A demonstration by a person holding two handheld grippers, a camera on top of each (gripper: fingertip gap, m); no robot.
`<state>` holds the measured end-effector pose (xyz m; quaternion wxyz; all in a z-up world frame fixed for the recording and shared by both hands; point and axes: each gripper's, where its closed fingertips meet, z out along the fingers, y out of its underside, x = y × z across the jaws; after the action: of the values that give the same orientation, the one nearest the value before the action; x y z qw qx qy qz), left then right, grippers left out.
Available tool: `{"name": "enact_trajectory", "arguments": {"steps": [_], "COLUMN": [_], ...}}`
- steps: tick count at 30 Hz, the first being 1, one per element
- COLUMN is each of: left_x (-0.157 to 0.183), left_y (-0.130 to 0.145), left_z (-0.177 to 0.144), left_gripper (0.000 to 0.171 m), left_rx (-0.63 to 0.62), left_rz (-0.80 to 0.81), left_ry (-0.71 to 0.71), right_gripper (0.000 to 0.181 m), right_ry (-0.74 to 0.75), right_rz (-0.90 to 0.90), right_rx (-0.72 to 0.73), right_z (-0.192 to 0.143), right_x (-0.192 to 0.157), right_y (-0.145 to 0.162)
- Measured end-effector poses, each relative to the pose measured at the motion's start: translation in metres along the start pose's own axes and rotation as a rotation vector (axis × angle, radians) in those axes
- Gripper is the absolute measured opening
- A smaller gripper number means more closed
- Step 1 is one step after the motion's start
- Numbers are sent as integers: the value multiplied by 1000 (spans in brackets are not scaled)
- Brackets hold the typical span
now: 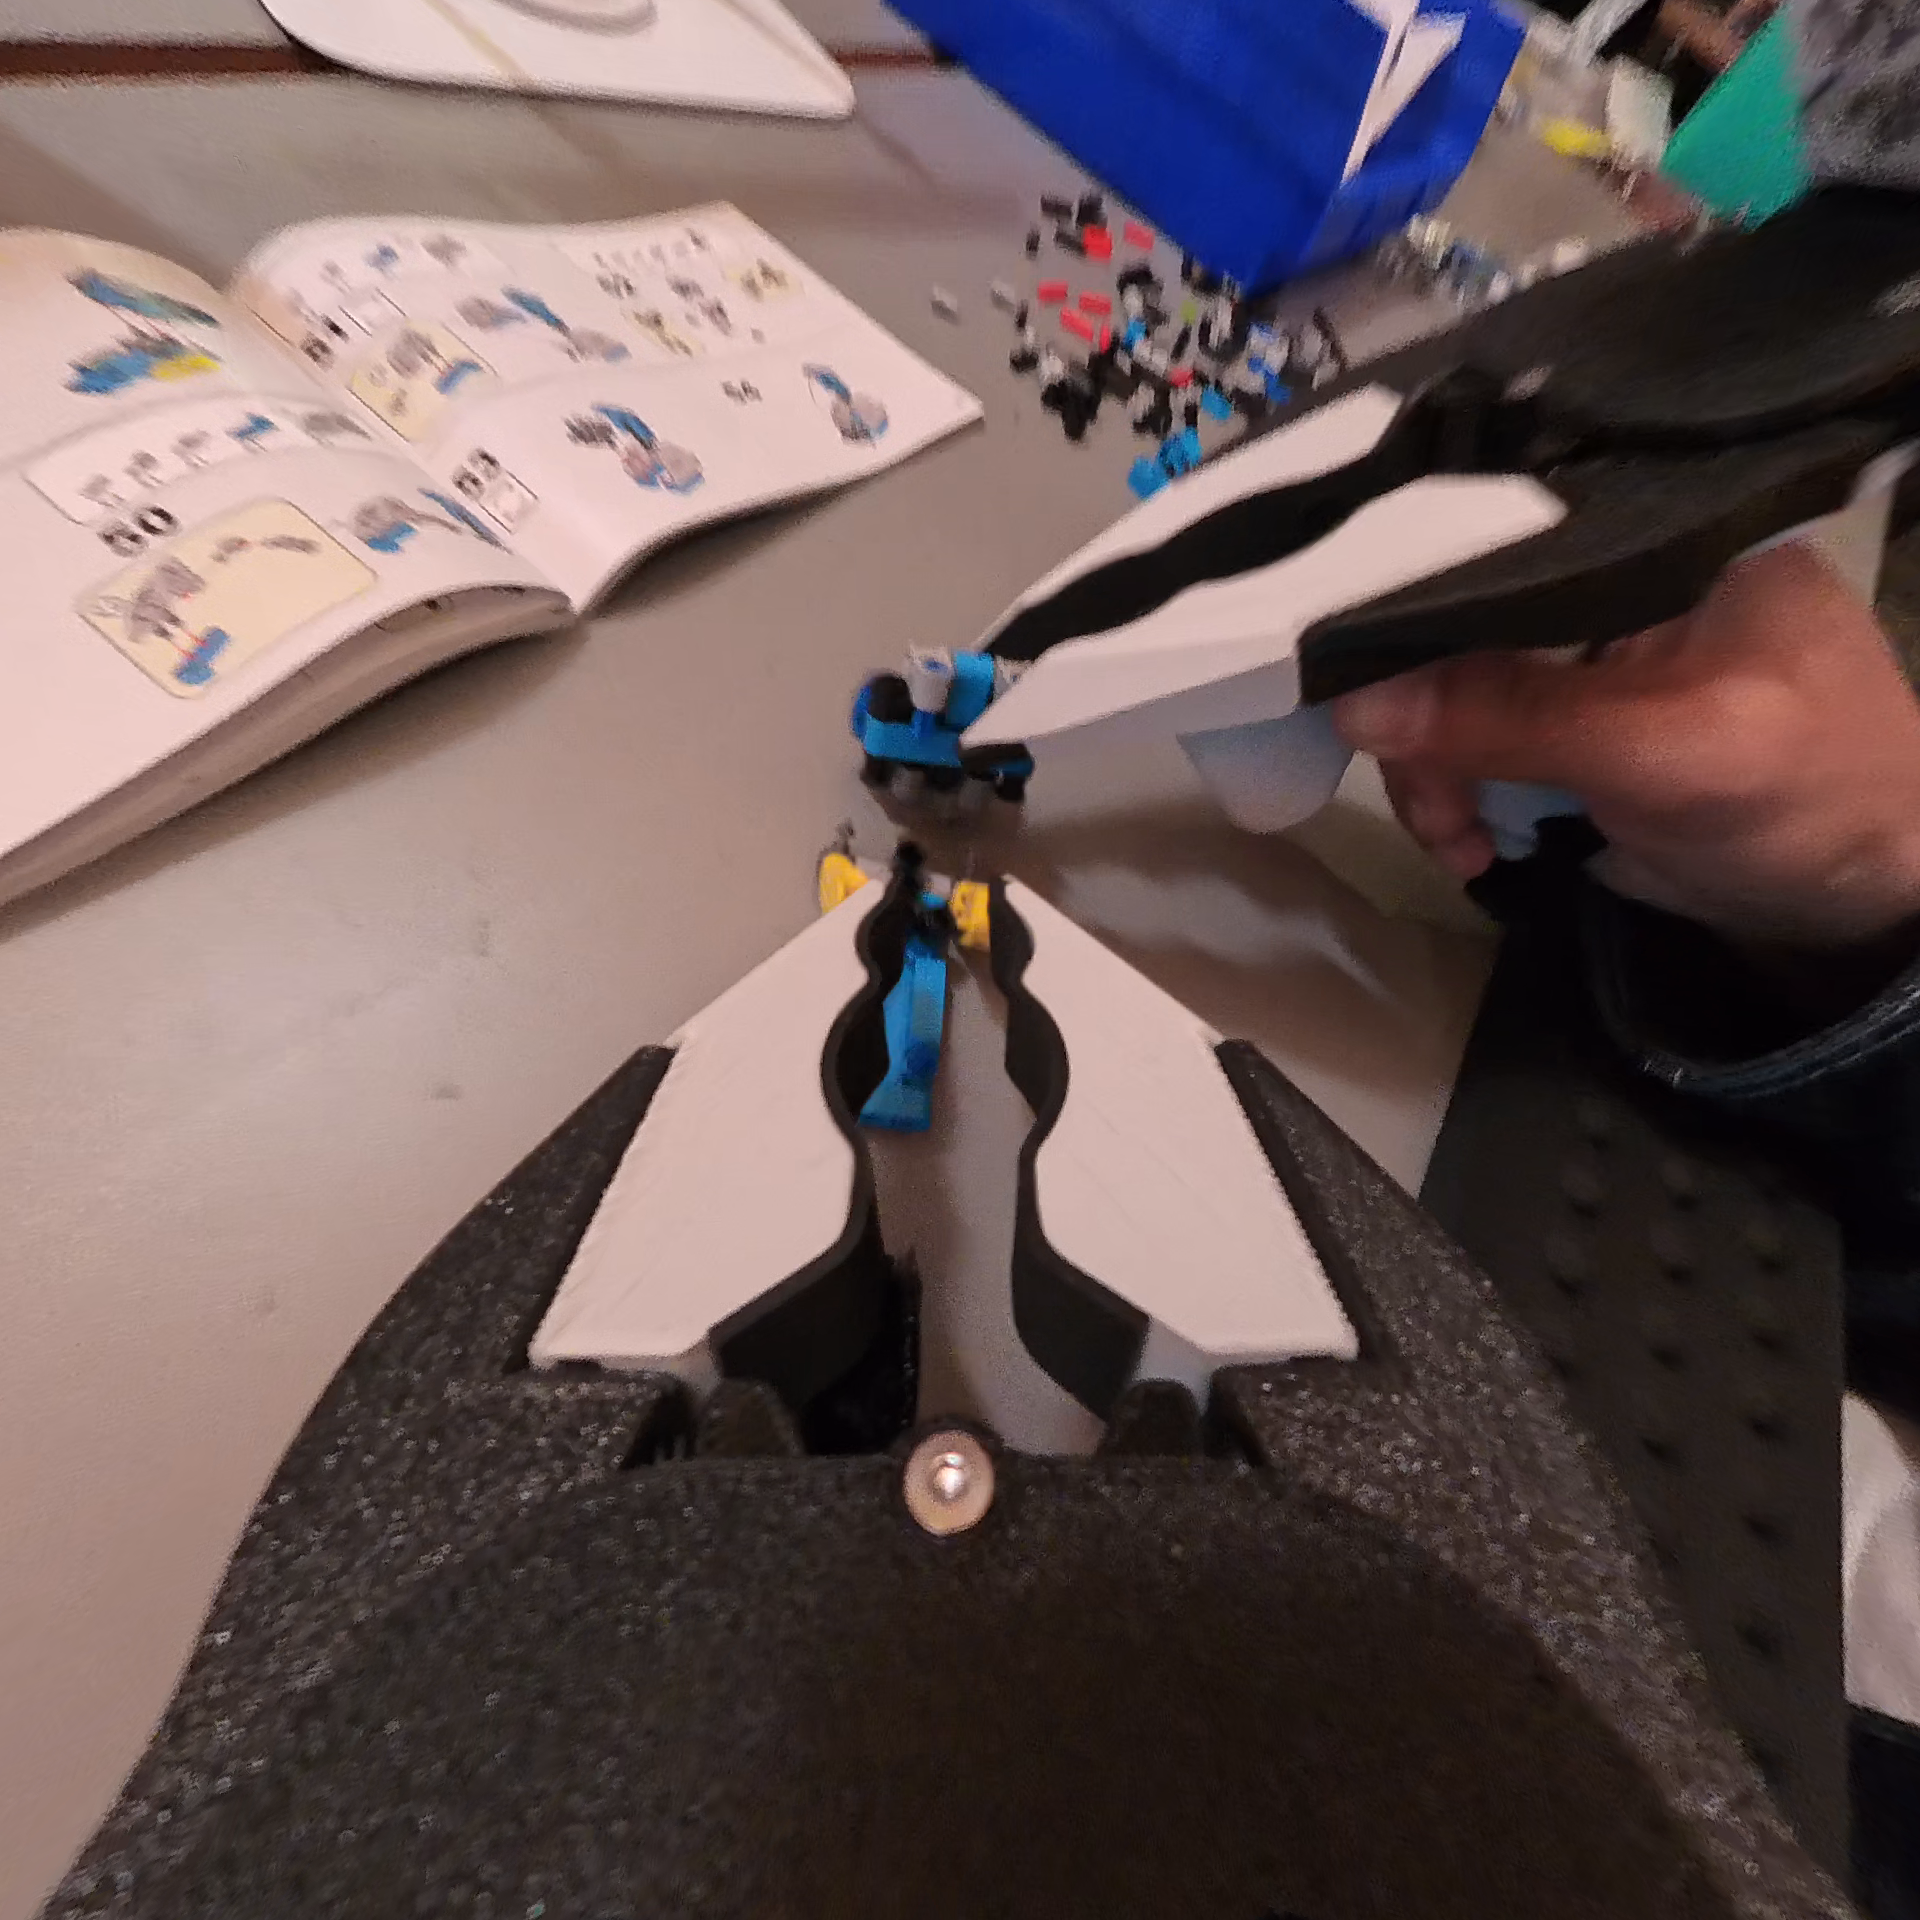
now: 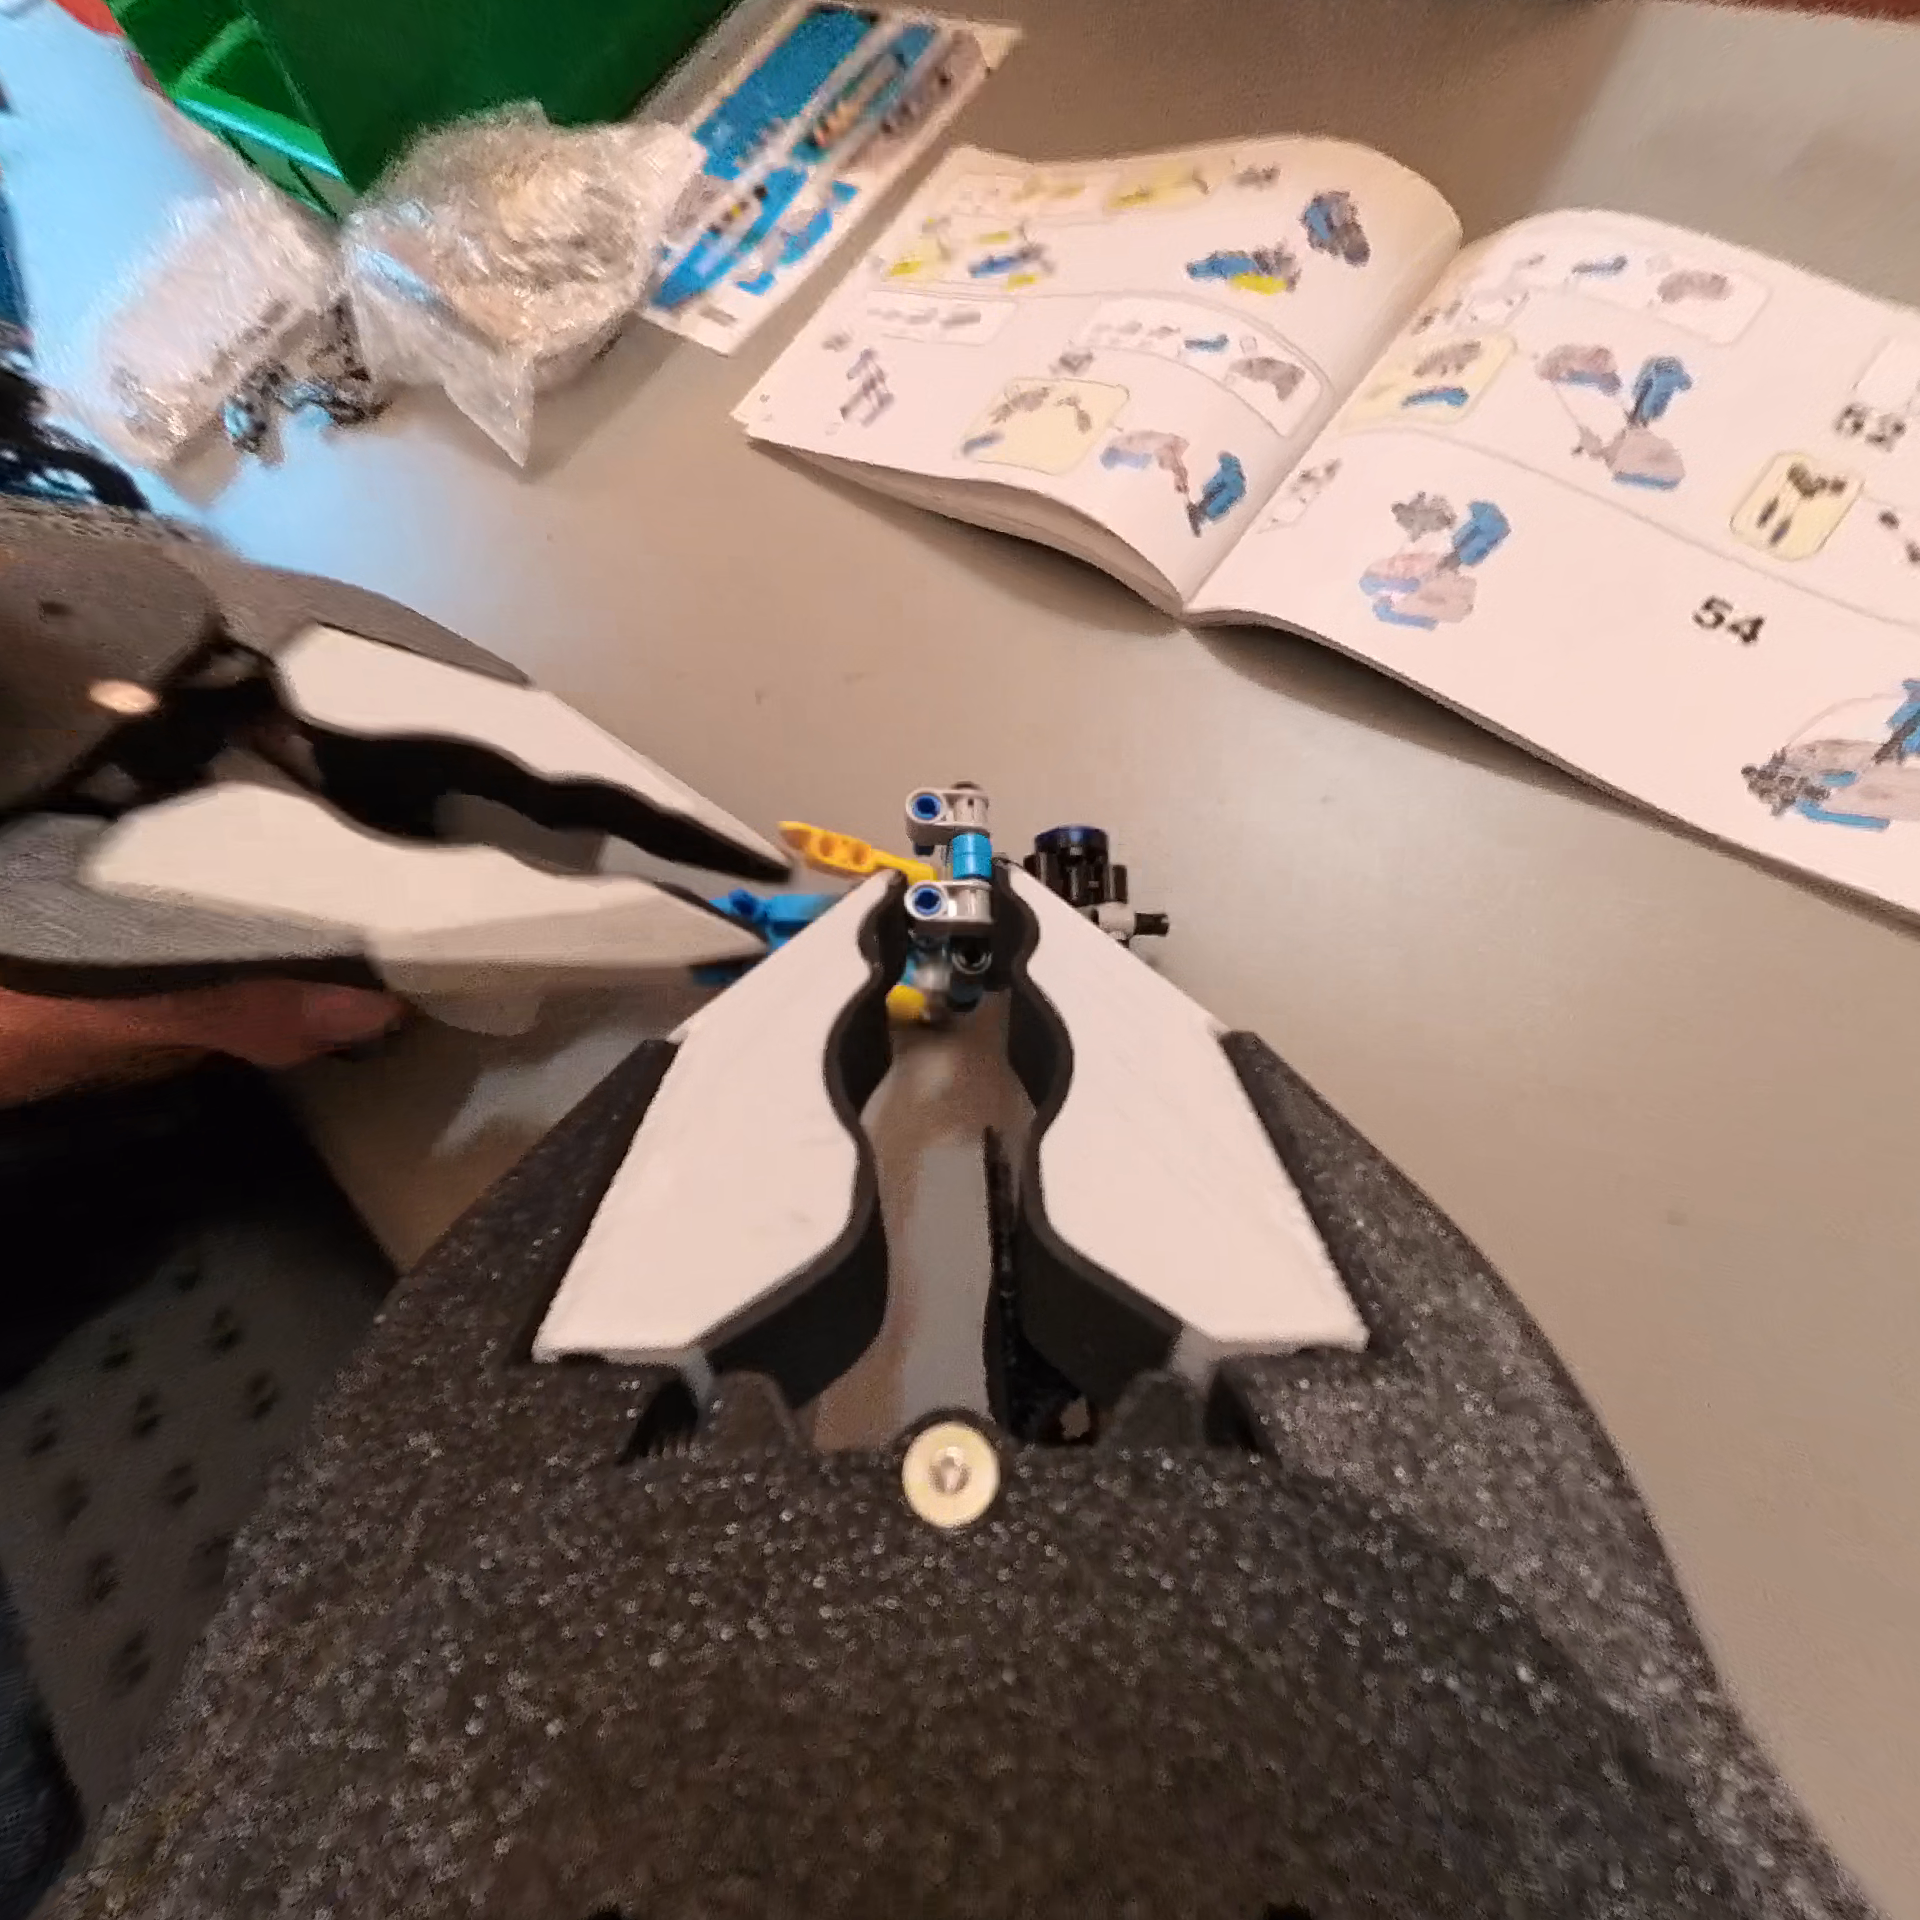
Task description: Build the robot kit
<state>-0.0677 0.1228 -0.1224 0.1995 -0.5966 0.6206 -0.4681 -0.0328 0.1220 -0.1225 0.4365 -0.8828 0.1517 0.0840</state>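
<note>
My left gripper [image 1: 942,894] is shut on a slim blue brick part [image 1: 909,1029] that has a black pin and small yellow pieces [image 1: 840,881] at its far end. It is held low over the grey table [image 1: 623,935]. My right gripper [image 2: 943,899] is shut on a small assembly of grey, blue and black parts [image 2: 951,873]. In the left wrist view the right gripper [image 1: 971,691] comes in from the right with that assembly [image 1: 914,722] just beyond my left fingertips. In the right wrist view the left gripper [image 2: 774,904] comes in from the left, its blue part [image 2: 753,912] close to the assembly.
An open instruction booklet [image 1: 416,468] [image 2: 1351,416] lies on the table. A blue box [image 1: 1247,114] and a pile of loose small parts [image 1: 1143,322] are at the far right. Clear plastic bags [image 2: 488,249], a green box [image 2: 364,73] and a printed sheet [image 2: 810,156] sit far left. A hand [image 1: 1662,748] holds the right gripper. The tips of both grippers are at nearly the same place.
</note>
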Motion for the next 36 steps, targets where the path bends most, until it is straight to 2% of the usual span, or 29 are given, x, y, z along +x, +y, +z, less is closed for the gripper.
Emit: {"name": "enact_trajectory", "arguments": {"steps": [2,4,10,17,26,29,31,33,36], "left_x": [-8,-15,-24,-19,-17,-16,-16,-16,-20], "left_y": [-10,-11,5,31,32,32,32,32,31], "left_z": [-7,-10,-7,6,8,8,8,8,7], "left_gripper": [17,17,17,16,15,14,14,14,23], "left_rx": [56,68,-15,-173,-177,-178,-177,-175,-167], "left_rz": [-39,-69,-17,39,57,46,43,32,13], "left_ry": [-8,-19,-86,-81,-97,-88,-86,-83,-99], "right_gripper": [16,16,15,15,15,15,15,15,15], "right_ry": [-12,-53,18,47,92,20,-50,-64,28], "right_rz": [11,56,-46,-74,-114,-80,-2,44,-10], "right_rx": [-27,8,21,-29,-61,-84,-19,37,-27], "right_z": [1,-2,1,11,15,13,7,0,-3], "right_x": [6,1,-8,-14,-18,-16,-16,-7,24], "right_y": [5,2,-3,7,13,10,-1,-10,1]}}
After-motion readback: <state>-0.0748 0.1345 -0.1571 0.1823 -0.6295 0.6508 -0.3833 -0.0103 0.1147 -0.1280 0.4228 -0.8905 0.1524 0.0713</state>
